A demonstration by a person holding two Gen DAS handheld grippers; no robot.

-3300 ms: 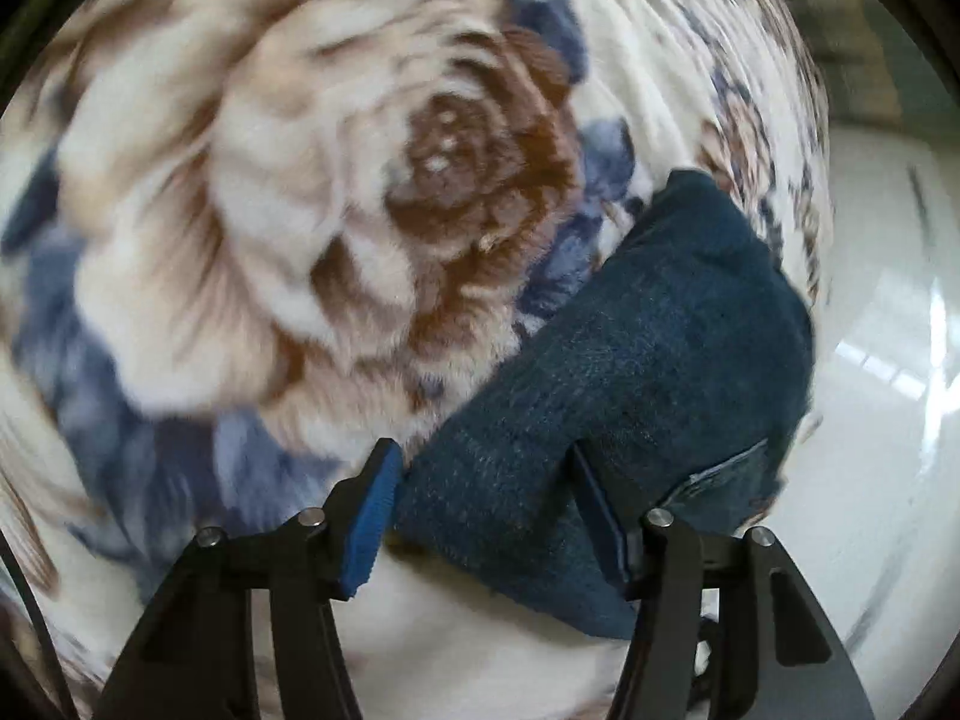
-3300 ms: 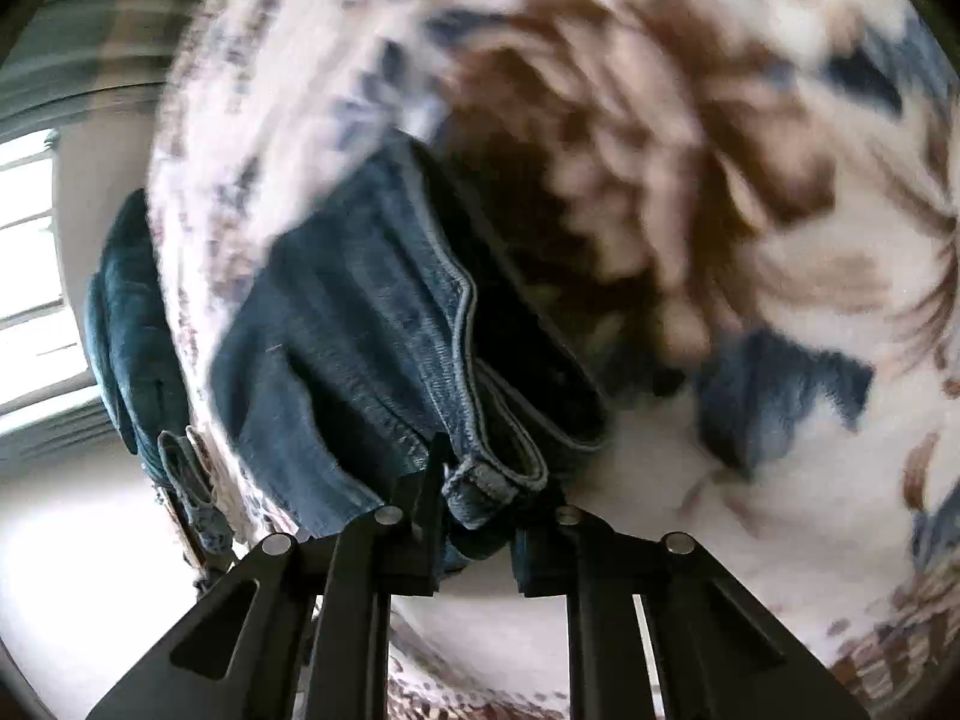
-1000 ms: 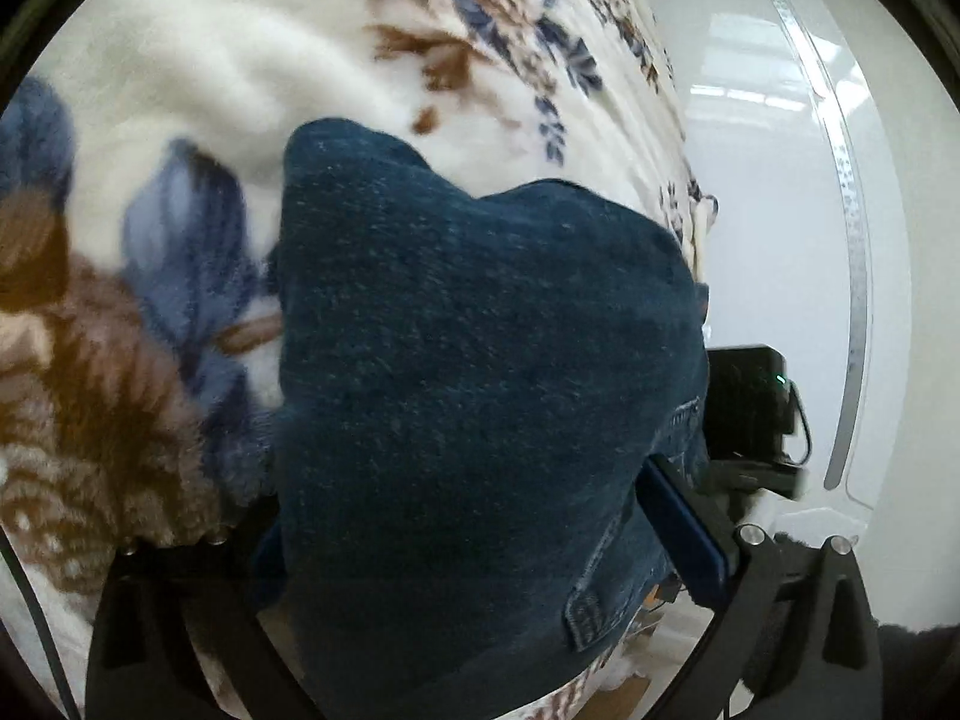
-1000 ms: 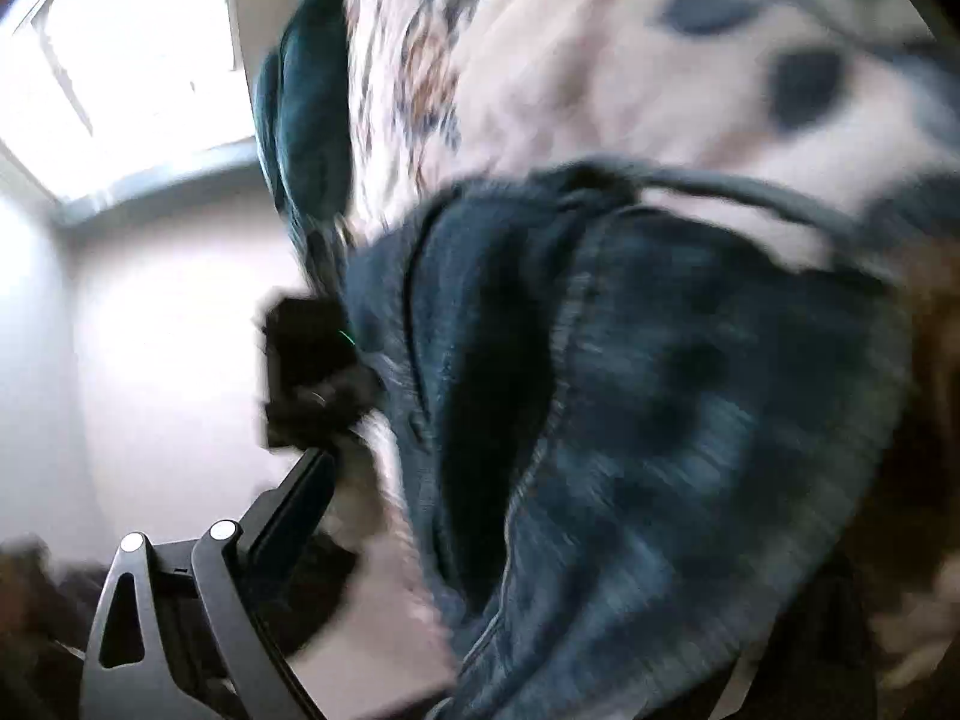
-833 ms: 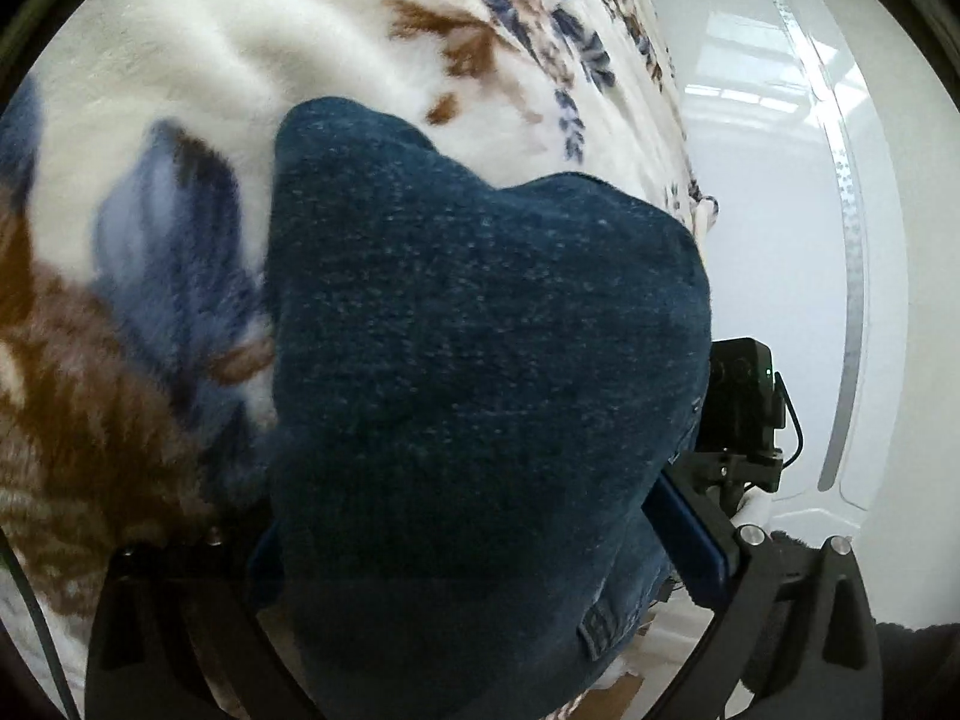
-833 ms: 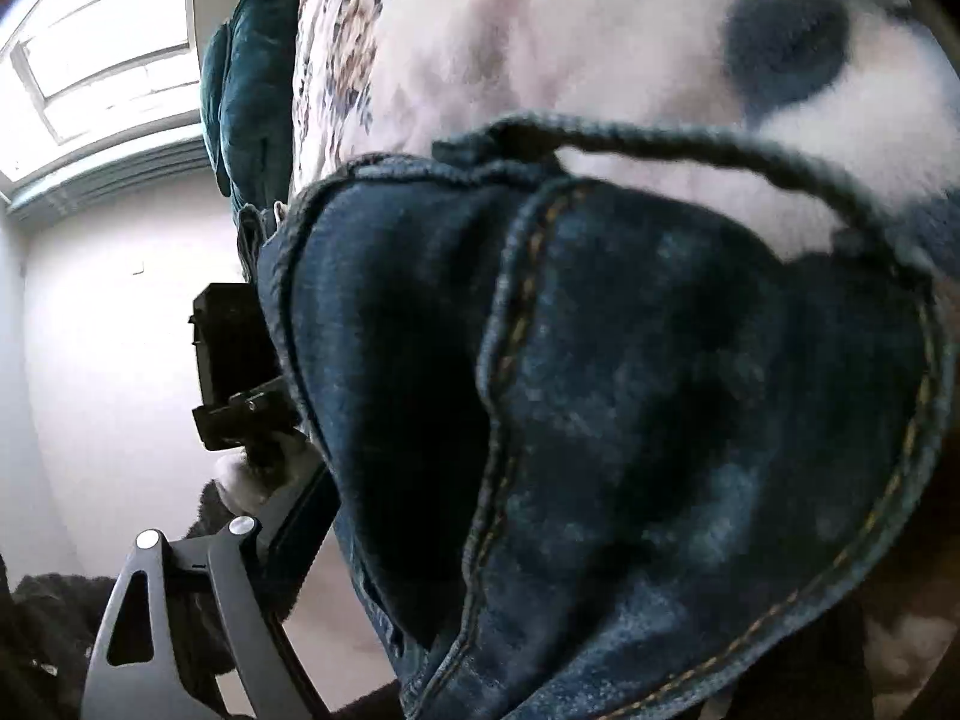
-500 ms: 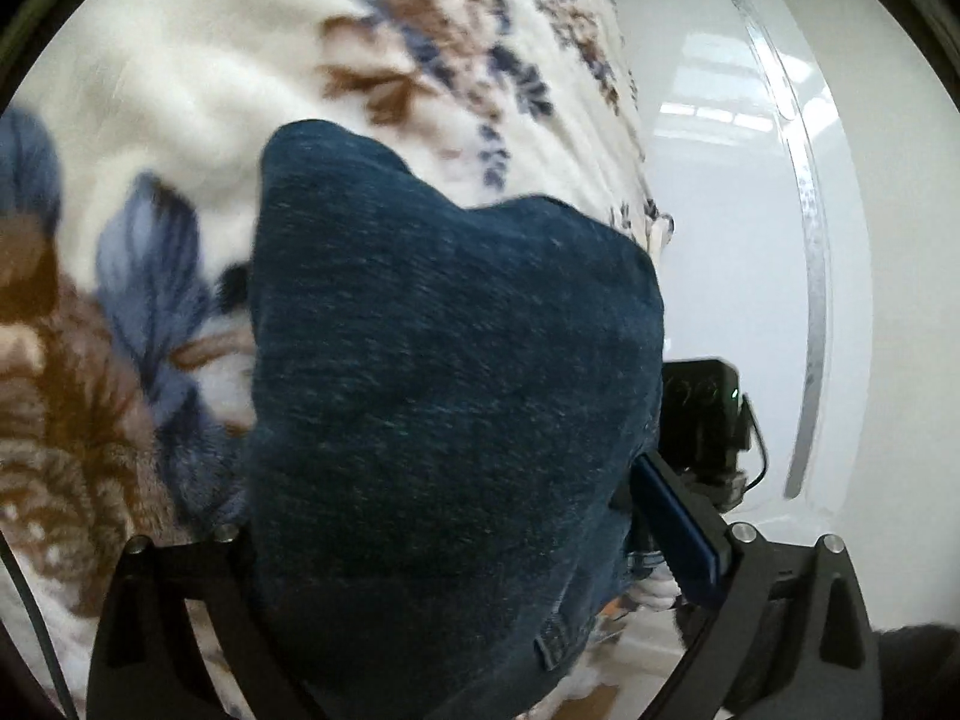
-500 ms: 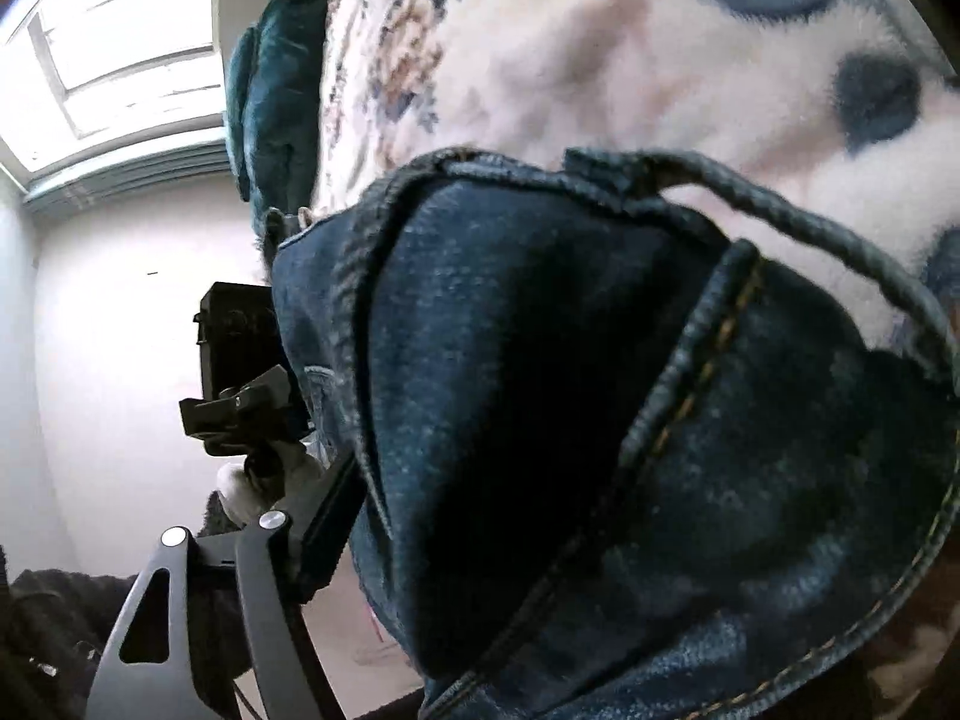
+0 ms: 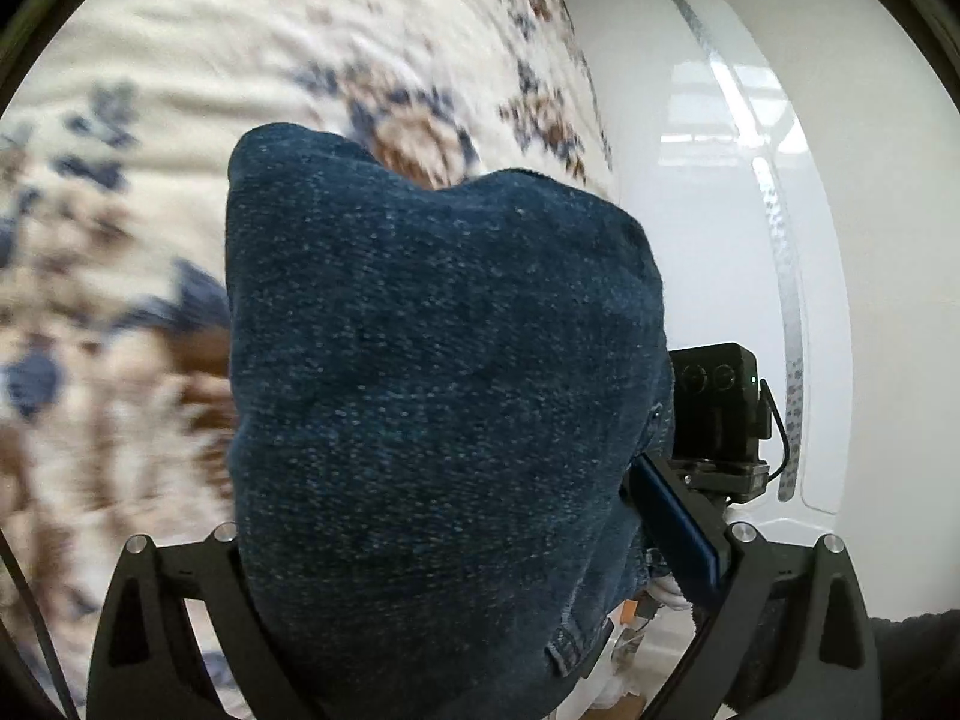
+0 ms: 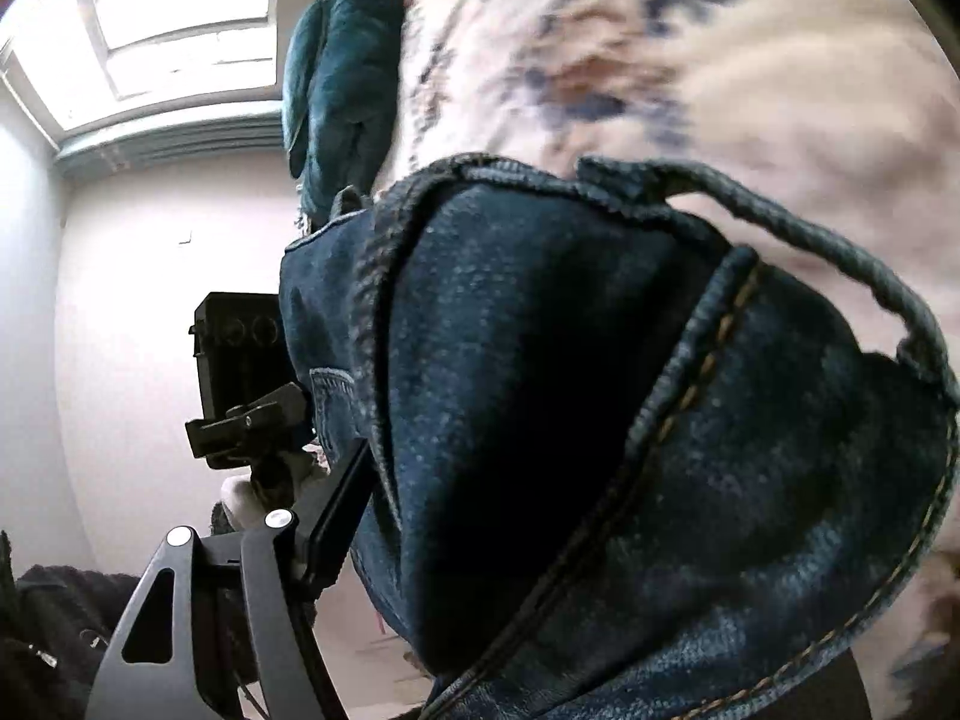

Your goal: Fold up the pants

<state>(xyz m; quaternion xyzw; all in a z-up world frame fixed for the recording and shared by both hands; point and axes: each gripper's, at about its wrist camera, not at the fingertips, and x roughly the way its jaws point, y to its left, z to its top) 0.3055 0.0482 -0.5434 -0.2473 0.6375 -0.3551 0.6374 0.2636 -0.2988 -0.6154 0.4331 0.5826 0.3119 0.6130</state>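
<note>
You have the pants (image 9: 444, 420), a thick wad of dark denim, bunched between both grippers and raised off the floral blanket (image 9: 180, 120) that covers the bed. In the left wrist view the left gripper (image 9: 480, 546) has its fingers spread wide around the wad, with the blue pad on one finger (image 9: 678, 522) lying against the cloth; it looks like a grip on a fat bundle, but the other finger is buried under denim, so the hold is only half visible. The right gripper (image 10: 570, 540) has just been closing its jaws, and they now pinch the waistband end, where a belt loop (image 10: 840, 240) sticks up free. Only one of its fingers (image 10: 336, 516) shows; the rest is hidden by the fabric. The main risk, as I judge it, is the bulk: with so many layers in each bite, an inner layer could slip out and let the fold sag or open. The loose loop could also snag. Each view shows the other gripper's camera close by, so the tools could knock together if you bring them nearer.
</note>
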